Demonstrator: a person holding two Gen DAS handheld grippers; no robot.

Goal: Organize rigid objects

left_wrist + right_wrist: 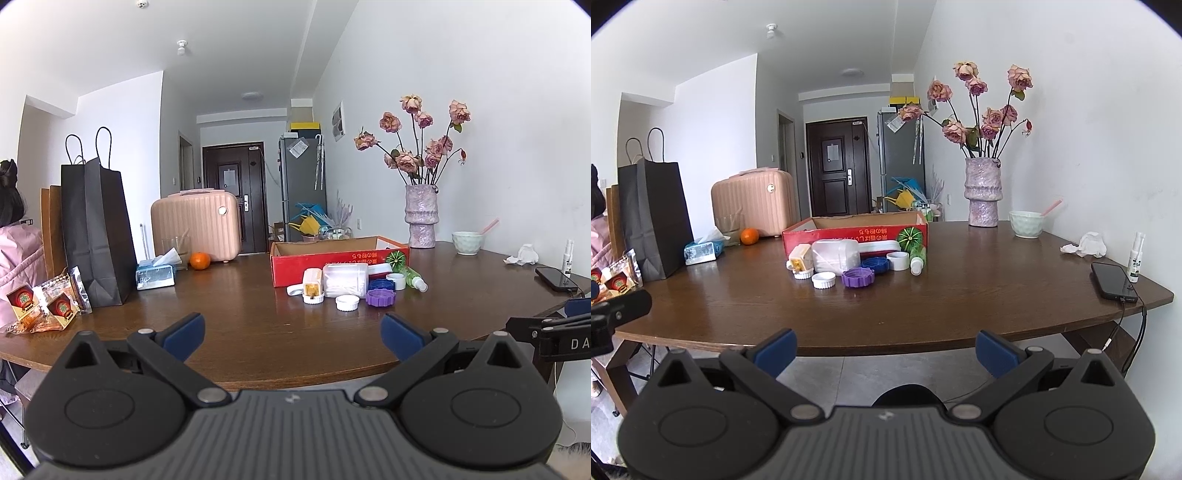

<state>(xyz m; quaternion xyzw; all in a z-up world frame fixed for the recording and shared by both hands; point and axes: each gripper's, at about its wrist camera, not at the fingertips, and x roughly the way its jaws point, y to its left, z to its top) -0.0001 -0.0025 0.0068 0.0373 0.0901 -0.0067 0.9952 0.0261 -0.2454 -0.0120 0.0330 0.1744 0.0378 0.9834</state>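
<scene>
Both grippers hanging back at table (258,332) edge, left gripper (293,334) and right gripper (885,349) jaws spread wide, nothing held; caps, jars clustered touching red box (849,230)

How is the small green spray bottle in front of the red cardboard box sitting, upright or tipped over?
Tipped over. The small green spray bottle lies on its side on the brown wooden table, white cap end toward the cameras, against the red cardboard box.

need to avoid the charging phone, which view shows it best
The right wrist view: the whole phone with its cable plugged in lies near the table's right edge. The left wrist view shows it small and squashed at the frame's right margin.
</scene>
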